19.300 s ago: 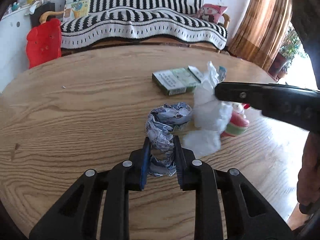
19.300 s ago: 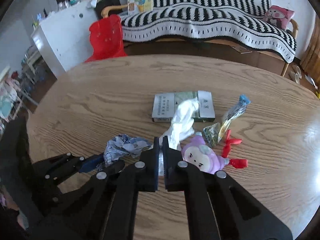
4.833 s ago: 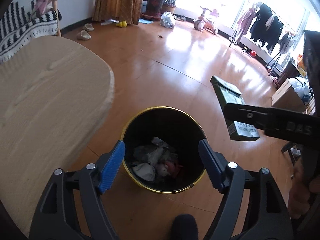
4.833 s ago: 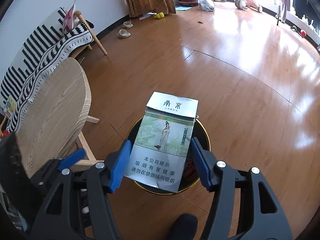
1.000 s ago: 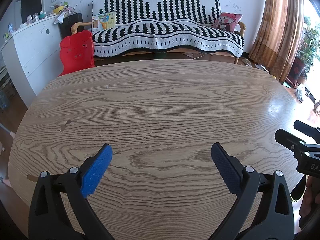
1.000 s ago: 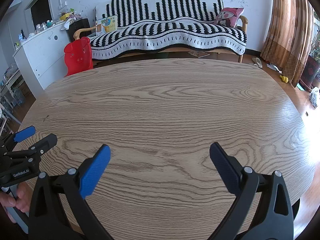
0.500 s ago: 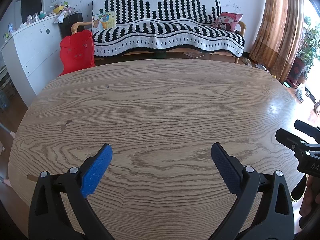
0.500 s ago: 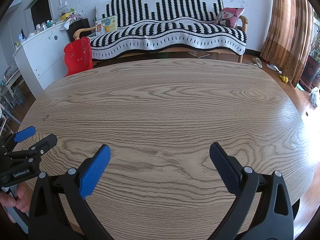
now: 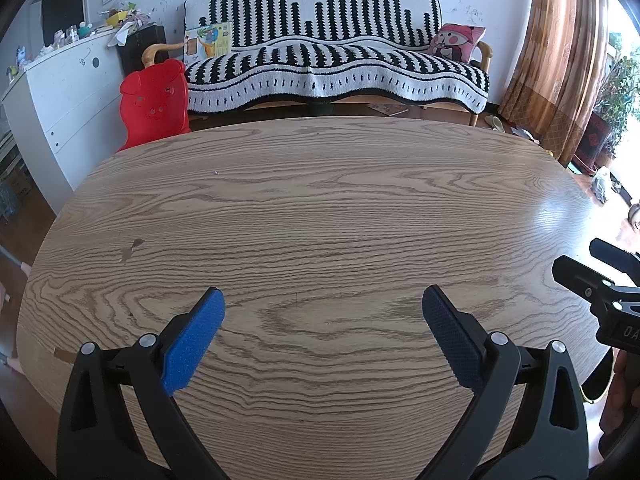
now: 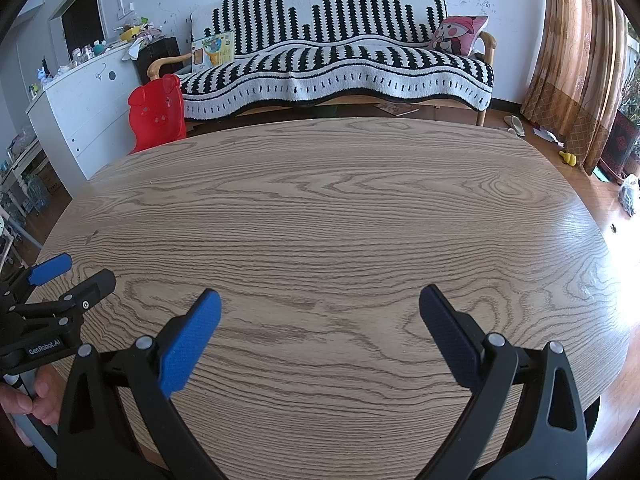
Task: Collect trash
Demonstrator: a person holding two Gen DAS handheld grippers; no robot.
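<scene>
Left gripper [image 9: 323,330] and right gripper [image 10: 320,330] hover over a wooden table [image 9: 320,208], jaws spread wide, grasping nothing. A gold-rimmed bin [image 9: 596,384], possibly, peeks beyond the table's right edge.

An oval wooden table [image 9: 320,216] fills the near ground; far behind stands a black-and-white striped sofa [image 9: 332,68], a red chair [image 9: 154,102] left, brown curtains [image 9: 560,52] right.
</scene>
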